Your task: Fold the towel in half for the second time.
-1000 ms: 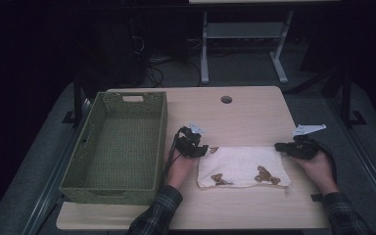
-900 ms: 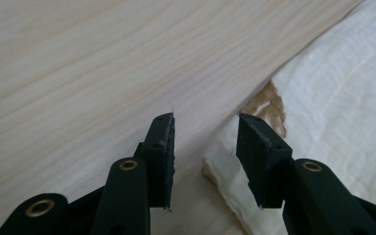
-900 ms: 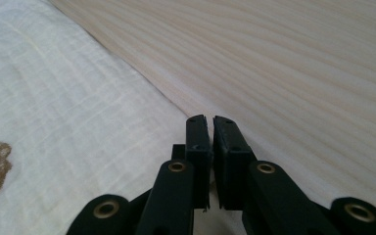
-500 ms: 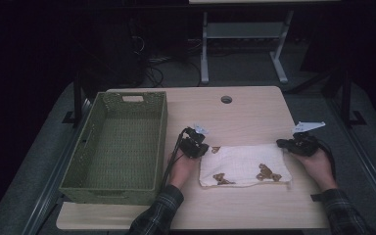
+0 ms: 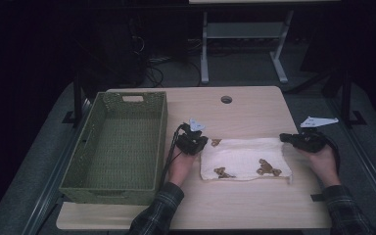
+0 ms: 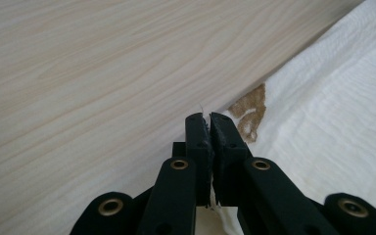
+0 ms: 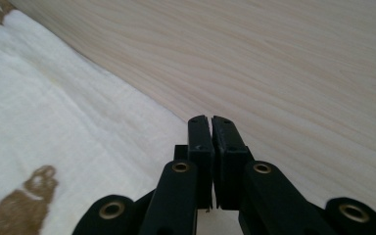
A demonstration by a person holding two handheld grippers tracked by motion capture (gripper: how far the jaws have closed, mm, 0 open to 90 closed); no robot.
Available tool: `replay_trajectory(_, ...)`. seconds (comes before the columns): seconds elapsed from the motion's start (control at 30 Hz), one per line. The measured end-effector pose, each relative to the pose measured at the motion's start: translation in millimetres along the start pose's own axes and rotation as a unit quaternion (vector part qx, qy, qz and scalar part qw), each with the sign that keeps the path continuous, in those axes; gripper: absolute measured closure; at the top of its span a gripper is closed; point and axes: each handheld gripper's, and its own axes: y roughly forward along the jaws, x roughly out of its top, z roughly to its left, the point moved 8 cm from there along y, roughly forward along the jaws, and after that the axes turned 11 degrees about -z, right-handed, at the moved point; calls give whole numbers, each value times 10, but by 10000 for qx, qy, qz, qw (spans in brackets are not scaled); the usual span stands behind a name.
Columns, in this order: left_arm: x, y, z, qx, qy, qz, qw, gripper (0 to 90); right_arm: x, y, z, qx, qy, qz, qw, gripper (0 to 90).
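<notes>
The left tool (image 5: 196,142) sits at the far left corner of a white cloth (image 5: 245,159) and is clenched on that corner; its jaws have just been closing. The left tool's own view shows what the high view cannot: the two black jaws pressed together with a thin edge of cloth (image 6: 323,122) pinched between them, and a brown print just beside the tips. The right tool (image 5: 289,138) is at the far right corner of the cloth, also clenched. In the right tool's own view (image 7: 210,125) the jaws meet at the cloth's edge (image 7: 54,127), with the fabric running off to the left, but whether any fabric is caught between them cannot be told from there.

The high view gives the whole layout. The cloth lies flat on the pale wooden worktop (image 5: 235,205), right of the middle, with brown prints along its near edge. A hand in a plaid sleeve holds each tool, both coming in from the near side. A green woven basket (image 5: 73,171) stands on the left part of the worktop, just left of the left hand. A round hole (image 5: 226,99) sits in the worktop near its far edge. Beyond the worktop, white table legs (image 5: 204,54) stand on a dark floor. Nothing lies between the cloth and the basket but the left hand and its tool.
</notes>
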Motion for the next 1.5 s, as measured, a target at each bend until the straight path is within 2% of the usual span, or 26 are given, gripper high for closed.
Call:
replay_trajectory(0.13, -21, -73, -58, -83, 11, -10, 10000, 865, -8, -78, 47, 61, 44, -20, 10000, 872)
replay_trajectory(0.47, -52, -245, -143, -73, 180, -55, 9998, 865, -56, -224, 207, 157, -40, 23, 9999, 872)
replay_trajectory(0.6, -55, -319, -190, -83, 204, -86, 9997, 865, -73, -265, 287, 170, -104, 48, 9998, 872)
replay_trajectory(0.73, -73, -364, -245, -125, 203, -67, 9997, 863, -122, -328, 338, 218, -69, 73, 9997, 872)
replay_trajectory(0.9, -136, -408, -314, -148, 325, 27, 9994, 863, -142, -425, 391, 274, -27, 11, 9996, 872)
replay_trajectory(1.0, -172, -432, -354, -176, 339, 73, 9992, 862, -191, -478, 440, 317, -3, 43, 9995, 872)
replay_trajectory(1.17, -303, -464, -425, -240, 502, 291, 9980, 863, -293, -533, 532, 377, -84, 200, 9991, 871)
replay_trajectory(1.5, -339, -596, -520, -349, 558, 222, 9976, 863, -397, -673, 648, 472, -127, 244, 9985, 869)
